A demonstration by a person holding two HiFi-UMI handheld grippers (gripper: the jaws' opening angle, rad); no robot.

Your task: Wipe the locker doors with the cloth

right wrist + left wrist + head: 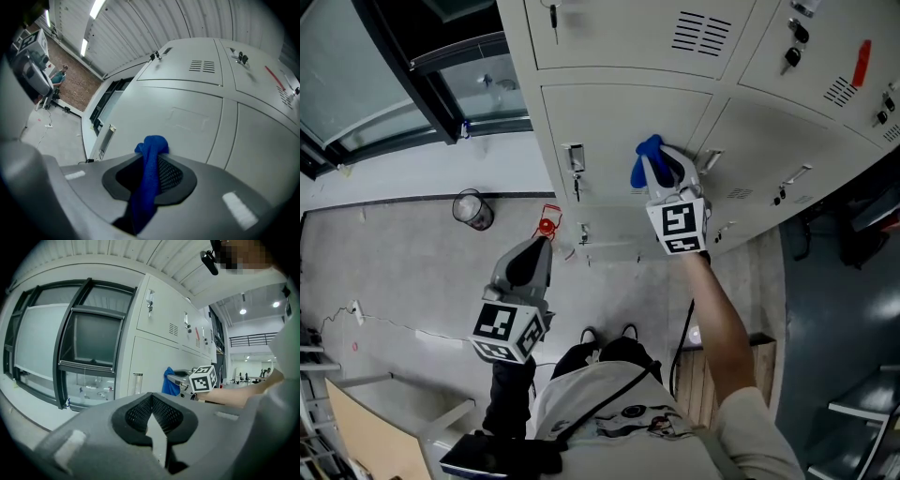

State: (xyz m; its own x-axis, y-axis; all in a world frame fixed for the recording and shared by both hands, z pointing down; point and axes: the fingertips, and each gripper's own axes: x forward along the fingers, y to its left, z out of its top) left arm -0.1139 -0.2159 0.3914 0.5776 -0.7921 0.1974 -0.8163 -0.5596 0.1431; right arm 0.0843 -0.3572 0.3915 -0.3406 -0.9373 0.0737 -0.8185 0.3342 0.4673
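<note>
The right gripper (155, 164) jaws hold the cloth (151, 146) by a thin fold, so rubbing the door (187, 117) may pull it free; the left gripper (153, 414) jaws are closed and empty.

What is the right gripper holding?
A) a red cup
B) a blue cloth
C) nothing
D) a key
B: in its own view, the right gripper has its jaws shut on a blue cloth.

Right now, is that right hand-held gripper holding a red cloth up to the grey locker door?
Not red: the cloth is blue. The right gripper view shows it pinched in the right hand-held gripper, up at the locker door.
</note>
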